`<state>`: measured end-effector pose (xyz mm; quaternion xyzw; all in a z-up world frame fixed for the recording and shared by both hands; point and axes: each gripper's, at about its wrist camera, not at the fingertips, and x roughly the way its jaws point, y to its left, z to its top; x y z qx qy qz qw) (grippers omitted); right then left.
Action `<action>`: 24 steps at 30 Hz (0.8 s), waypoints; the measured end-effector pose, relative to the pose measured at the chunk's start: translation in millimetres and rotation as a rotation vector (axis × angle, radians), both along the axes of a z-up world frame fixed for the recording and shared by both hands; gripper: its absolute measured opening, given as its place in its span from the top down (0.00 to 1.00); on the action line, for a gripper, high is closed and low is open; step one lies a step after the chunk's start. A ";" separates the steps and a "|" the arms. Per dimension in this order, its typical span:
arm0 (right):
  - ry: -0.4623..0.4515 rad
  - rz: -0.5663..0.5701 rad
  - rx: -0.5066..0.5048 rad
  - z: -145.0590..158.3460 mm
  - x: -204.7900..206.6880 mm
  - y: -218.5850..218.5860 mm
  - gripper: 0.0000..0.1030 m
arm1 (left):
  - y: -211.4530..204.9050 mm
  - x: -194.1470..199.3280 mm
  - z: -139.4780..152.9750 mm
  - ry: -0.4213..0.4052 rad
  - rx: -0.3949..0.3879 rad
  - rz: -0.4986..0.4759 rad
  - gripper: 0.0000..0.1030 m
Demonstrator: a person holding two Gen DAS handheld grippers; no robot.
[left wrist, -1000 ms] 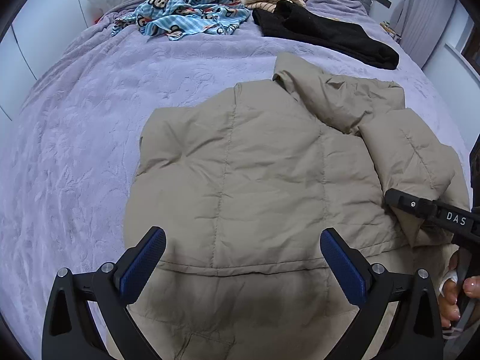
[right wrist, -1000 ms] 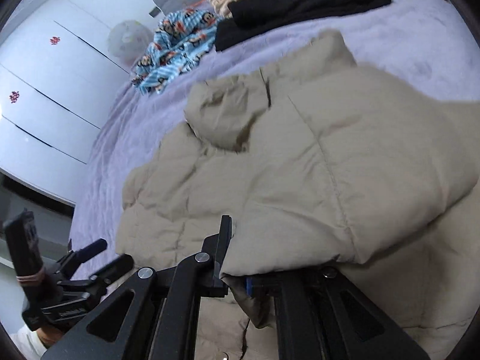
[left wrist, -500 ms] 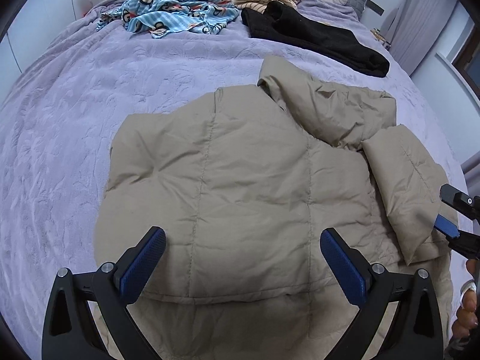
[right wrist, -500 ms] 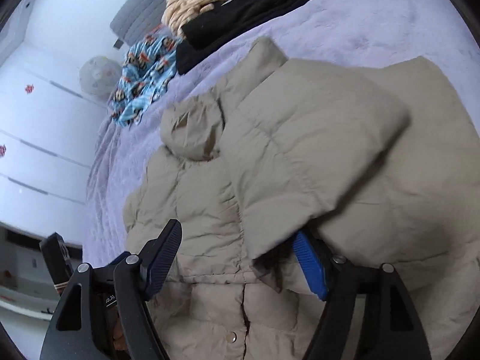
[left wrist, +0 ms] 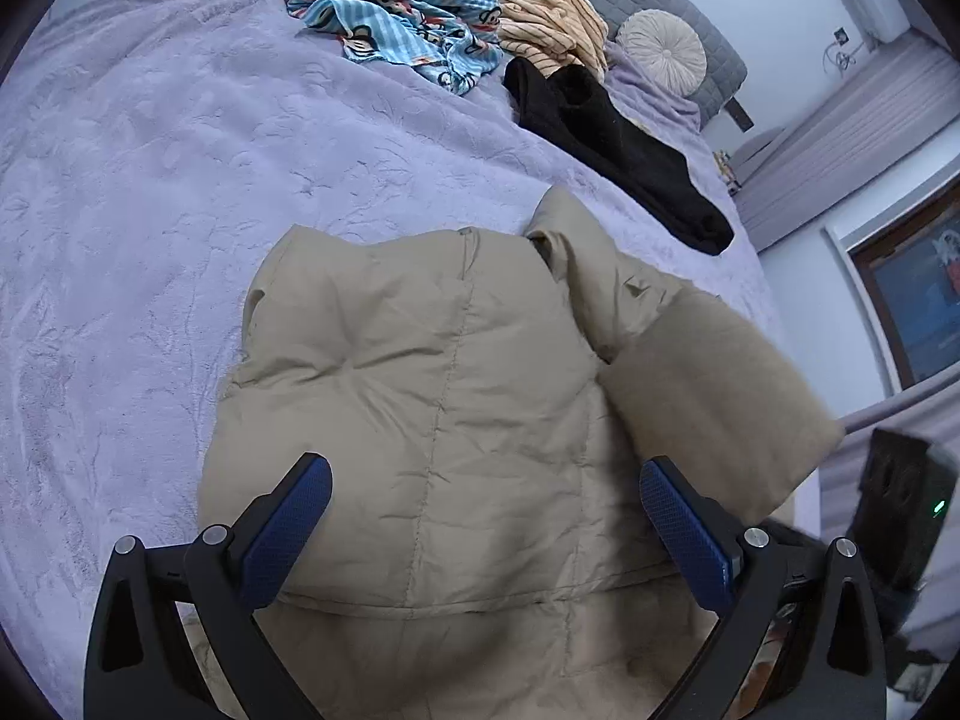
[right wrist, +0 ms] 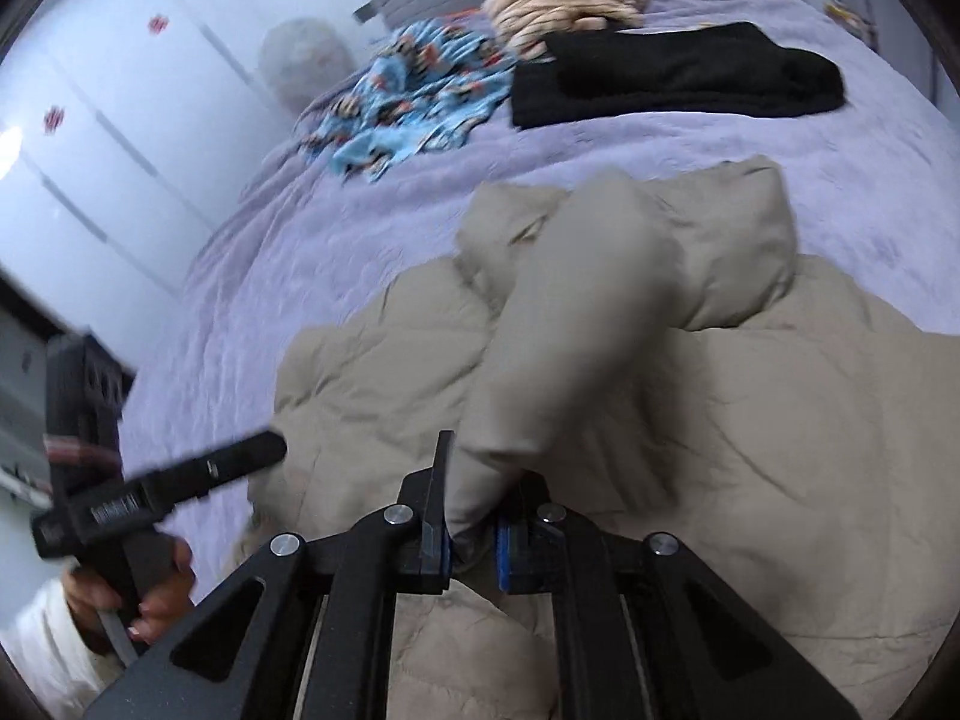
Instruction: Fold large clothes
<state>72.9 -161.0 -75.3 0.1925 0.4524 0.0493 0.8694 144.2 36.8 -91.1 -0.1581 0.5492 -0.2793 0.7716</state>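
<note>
A beige puffer jacket (left wrist: 450, 372) lies spread on the purple bedspread (left wrist: 150, 210), hood towards the far side. My left gripper (left wrist: 486, 516) hovers open over its lower back panel, blue pads wide apart, nothing between them. Its right sleeve (left wrist: 708, 396) is lifted and folded in over the body. In the right wrist view my right gripper (right wrist: 471, 540) has its jaws closing, with the cuff of that sleeve (right wrist: 570, 330) pinched between the pads. The jacket (right wrist: 750, 420) spreads below it. The left gripper (right wrist: 240, 456) shows at the left, held by a hand (right wrist: 156, 594).
At the far end of the bed lie a blue monkey-print cloth (left wrist: 390, 6), a beige striped garment (left wrist: 552, 18), a black garment (left wrist: 618, 144) and a round cushion (left wrist: 660, 51). White wardrobe doors (right wrist: 90, 150) stand to the left of the bed.
My right gripper opened off the sleeve, then closed on its cuff again and raised it over the jacket. The left gripper shifted and rolled, and is still open.
</note>
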 end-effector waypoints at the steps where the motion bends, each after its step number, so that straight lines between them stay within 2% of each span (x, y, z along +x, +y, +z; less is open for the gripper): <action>1: 0.023 0.033 -0.028 -6.4 1.7 12.5 0.89 | 1.4 1.9 0.3 0.017 -0.040 -0.007 0.00; 3: 0.080 0.089 -0.060 -21.6 1.7 32.3 0.83 | 0.4 5.0 -1.5 0.057 -0.117 -0.028 0.00; 4: 0.115 0.105 -0.080 -29.4 2.8 38.8 0.75 | -1.8 5.9 -3.1 0.077 -0.147 -0.034 0.00; 5: 0.147 0.120 -0.090 -37.2 3.5 43.3 0.64 | -4.7 5.7 -4.8 0.094 -0.172 -0.039 0.00; 6: 0.163 0.127 -0.090 -41.3 3.2 44.5 0.48 | -8.2 5.7 -6.8 0.113 -0.199 -0.050 0.00; 7: 0.168 0.129 -0.085 -42.7 1.0 43.8 0.41 | -13.2 4.8 -8.7 0.127 -0.213 -0.064 0.00; 8: 0.160 0.126 -0.079 -40.6 -3.0 41.3 0.41 | -18.3 4.0 -11.0 0.138 -0.211 -0.076 0.00; 12: 0.132 0.057 -0.030 -25.0 -36.0 5.5 0.41 | -38.4 2.9 -27.8 0.166 -0.117 -0.108 0.00; 15: 0.125 -0.024 -0.004 -18.7 -79.0 -40.1 0.41 | -52.8 -0.4 -36.7 0.182 -0.098 -0.135 0.00; 18: 0.160 -0.083 -0.007 -23.2 -120.5 -79.9 0.41 | -73.5 -3.6 -42.3 0.194 -0.097 -0.170 0.02; 19: 0.181 -0.101 -0.019 -27.6 -132.1 -90.6 0.43 | -80.6 -4.2 -44.8 0.202 -0.094 -0.177 0.12; 20: 0.209 -0.124 -0.033 -33.8 -141.1 -100.7 0.46 | -88.2 -4.8 -48.3 0.222 -0.089 -0.188 0.38; 21: 0.235 -0.148 -0.040 -40.2 -147.9 -110.5 0.57 | -95.7 -5.7 -52.0 0.256 -0.086 -0.204 0.54; 22: 0.256 -0.171 -0.038 -46.4 -154.8 -120.3 0.65 | -104.1 -6.6 -55.0 0.297 -0.086 -0.217 0.87; 23: 0.265 -0.196 -0.031 -52.1 -159.4 -130.8 0.69 | -109.4 -7.0 -54.0 0.312 -0.094 -0.222 0.90; 24: 0.264 -0.217 -0.030 -56.9 -160.4 -137.7 0.78 | -114.2 -8.6 -45.9 0.286 -0.095 -0.221 0.90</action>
